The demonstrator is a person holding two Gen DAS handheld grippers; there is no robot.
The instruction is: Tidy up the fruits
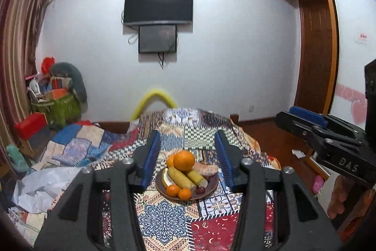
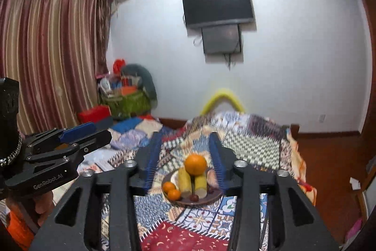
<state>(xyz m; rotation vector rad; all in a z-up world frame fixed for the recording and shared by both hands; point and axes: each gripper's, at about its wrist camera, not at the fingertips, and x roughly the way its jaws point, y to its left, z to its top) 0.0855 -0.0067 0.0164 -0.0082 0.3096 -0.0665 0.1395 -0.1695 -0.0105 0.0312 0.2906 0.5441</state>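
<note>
A round brown plate (image 1: pixel 212 182) of fruit is seen resting on the patchwork quilted bedspread (image 1: pixel 164 215), ahead of both tools. The left gripper (image 1: pixel 188 145) is held wide apart with nothing between its blue-padded fingers (image 1: pixel 151 157), and the plate is framed in the gap. The right gripper (image 2: pixel 185 145) is likewise spread wide and empty.

From the left wrist view, a pale pink oblong fruit (image 1: pixel 206 168) at the plate's far right is shown clearly; in the right wrist view it is largely hidden by a finger. A large round orange (image 2: pixel 195 164) is perched on top of two yellow bananas (image 2: pixel 192 182). In the right view their long axes are pointed almost straight at the camera, cut ends forward; in the left view they are angled toward the lower right. Two small tangerines (image 2: pixel 171 191) are set at the near left rim, a dark red grape (image 2: pixel 194 197) just beside them.
</note>
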